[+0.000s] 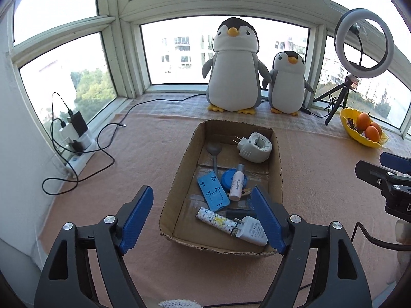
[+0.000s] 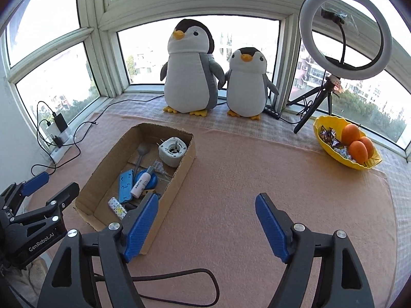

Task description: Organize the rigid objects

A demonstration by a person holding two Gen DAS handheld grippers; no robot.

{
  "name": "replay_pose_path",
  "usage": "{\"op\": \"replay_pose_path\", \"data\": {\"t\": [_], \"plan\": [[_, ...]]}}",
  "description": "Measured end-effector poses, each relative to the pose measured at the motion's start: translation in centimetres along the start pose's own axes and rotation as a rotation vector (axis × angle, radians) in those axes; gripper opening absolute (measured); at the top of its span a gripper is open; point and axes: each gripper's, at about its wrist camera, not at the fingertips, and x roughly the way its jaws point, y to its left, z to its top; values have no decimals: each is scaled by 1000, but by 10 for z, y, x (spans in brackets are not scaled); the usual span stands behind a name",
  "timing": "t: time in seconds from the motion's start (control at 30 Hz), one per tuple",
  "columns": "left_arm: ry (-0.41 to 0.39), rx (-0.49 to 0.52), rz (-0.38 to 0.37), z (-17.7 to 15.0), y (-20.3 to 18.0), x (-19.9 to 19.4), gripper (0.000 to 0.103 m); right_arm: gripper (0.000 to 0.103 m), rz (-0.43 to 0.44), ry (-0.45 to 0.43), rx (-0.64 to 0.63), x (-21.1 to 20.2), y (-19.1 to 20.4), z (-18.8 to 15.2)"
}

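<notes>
Nearest the lens in the left wrist view, the left hand-held gripper (image 1: 203,220) stands spread wide and empty, its blue pads at lower left and lower centre of the frame, straddling the near left corner of the cardboard box (image 1: 179,179). Left of the box, at mid-left of the frame, a white power strip (image 1: 77,151) with chargers lies by the window wall, black cables looping from it over the pink blanket (image 1: 128,154). Inside the box, from left to right: a grey spoon (image 1: 214,154), a blue phone stand (image 1: 213,191), a patterned lighter (image 1: 218,220) at the near end, a blue round lid (image 1: 231,177) under a small white bottle (image 1: 237,183), a white charger plug (image 1: 253,229), and a white plug-in device (image 1: 255,147) at the far end. Two plush penguins (image 1: 233,66) stand at upper centre before the window. A ring light on a tripod (image 1: 364,43) occupies the upper right, with a yellow bowl of oranges (image 1: 359,136) below it.

In the right wrist view, the right hand-held gripper (image 2: 206,227) is likewise spread wide and empty, at lower centre of the frame over bare blanket, just right of the box.
</notes>
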Motion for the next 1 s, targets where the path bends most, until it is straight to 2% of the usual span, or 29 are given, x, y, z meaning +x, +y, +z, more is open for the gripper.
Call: {"op": "replay_pose_path", "data": {"t": [0.4, 1.0], "plan": [[-21, 30, -11, 0, -12, -10, 80, 76, -21, 3, 25, -6, -7, -8], [-32, 10, -15, 0, -8, -11, 81, 77, -30, 11, 0, -3, -3, -9]]}}
